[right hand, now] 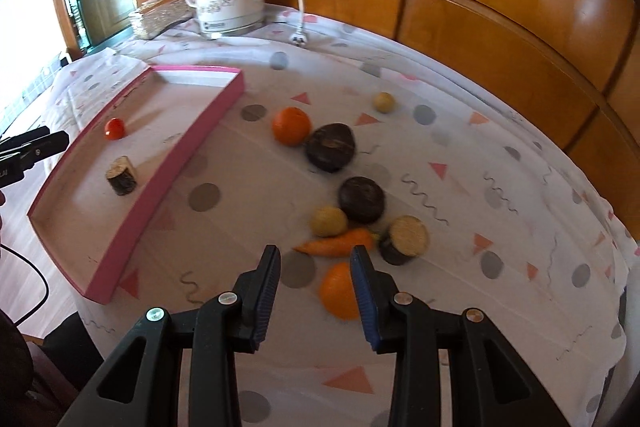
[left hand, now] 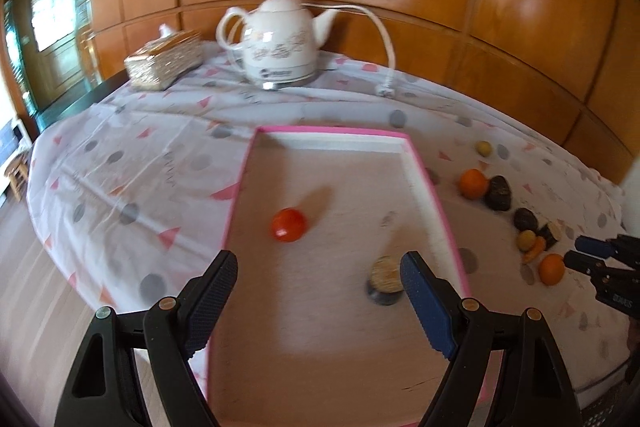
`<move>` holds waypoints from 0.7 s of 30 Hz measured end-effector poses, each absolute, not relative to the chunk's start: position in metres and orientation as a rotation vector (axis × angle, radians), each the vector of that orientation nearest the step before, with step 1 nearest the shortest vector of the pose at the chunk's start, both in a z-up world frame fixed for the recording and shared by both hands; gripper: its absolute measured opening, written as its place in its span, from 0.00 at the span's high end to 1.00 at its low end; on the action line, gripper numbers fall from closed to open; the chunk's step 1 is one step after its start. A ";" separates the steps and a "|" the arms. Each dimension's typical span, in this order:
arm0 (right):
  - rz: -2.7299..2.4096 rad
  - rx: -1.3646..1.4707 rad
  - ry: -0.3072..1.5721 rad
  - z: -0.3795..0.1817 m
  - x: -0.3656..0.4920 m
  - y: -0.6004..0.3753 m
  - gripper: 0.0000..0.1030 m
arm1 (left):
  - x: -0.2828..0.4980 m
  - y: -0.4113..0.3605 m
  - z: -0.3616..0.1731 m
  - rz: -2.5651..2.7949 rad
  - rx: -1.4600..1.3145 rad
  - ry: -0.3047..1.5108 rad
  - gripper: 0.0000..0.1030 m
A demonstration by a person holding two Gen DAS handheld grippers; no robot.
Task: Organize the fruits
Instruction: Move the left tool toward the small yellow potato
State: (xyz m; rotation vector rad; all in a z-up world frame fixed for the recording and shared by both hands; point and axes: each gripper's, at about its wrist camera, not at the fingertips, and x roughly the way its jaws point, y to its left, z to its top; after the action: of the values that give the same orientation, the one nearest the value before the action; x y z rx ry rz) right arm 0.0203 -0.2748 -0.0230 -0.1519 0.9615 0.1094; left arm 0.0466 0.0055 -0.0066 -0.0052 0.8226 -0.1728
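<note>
Right gripper (right hand: pixel 316 267) spread, low centre of frame; near orange (right hand: pixel 338 293) lies between its fingertips, against the right pad, unpinched. Left gripper (left hand: pixel 316 279) spread over pink tray (left hand: pixel 436 203); cut dark chunk (left hand: pixel 385 279) beside right pad, red tomato (left hand: pixel 289 225) mid-tray.

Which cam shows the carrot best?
Right wrist: the carrot lies whole and sharp on the cloth just ahead of the open right gripper. Left wrist shows only a small orange sliver at the far right, half hidden.
</note>
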 end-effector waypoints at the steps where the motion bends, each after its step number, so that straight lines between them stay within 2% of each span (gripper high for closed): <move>1: 0.100 -0.151 0.962 -0.022 0.020 -0.278 0.65 | 0.048 -0.002 -0.005 -0.192 0.009 0.819 0.19; 21: -0.024 -0.137 0.995 -0.013 0.008 -0.356 0.65 | 0.070 -0.105 0.001 -0.430 0.167 0.838 0.20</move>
State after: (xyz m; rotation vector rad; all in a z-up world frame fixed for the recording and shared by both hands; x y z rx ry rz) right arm 0.0085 -0.3560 -0.0134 -0.1373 0.9947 -0.0239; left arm 0.0699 -0.1052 0.0009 0.1673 0.8380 -0.4303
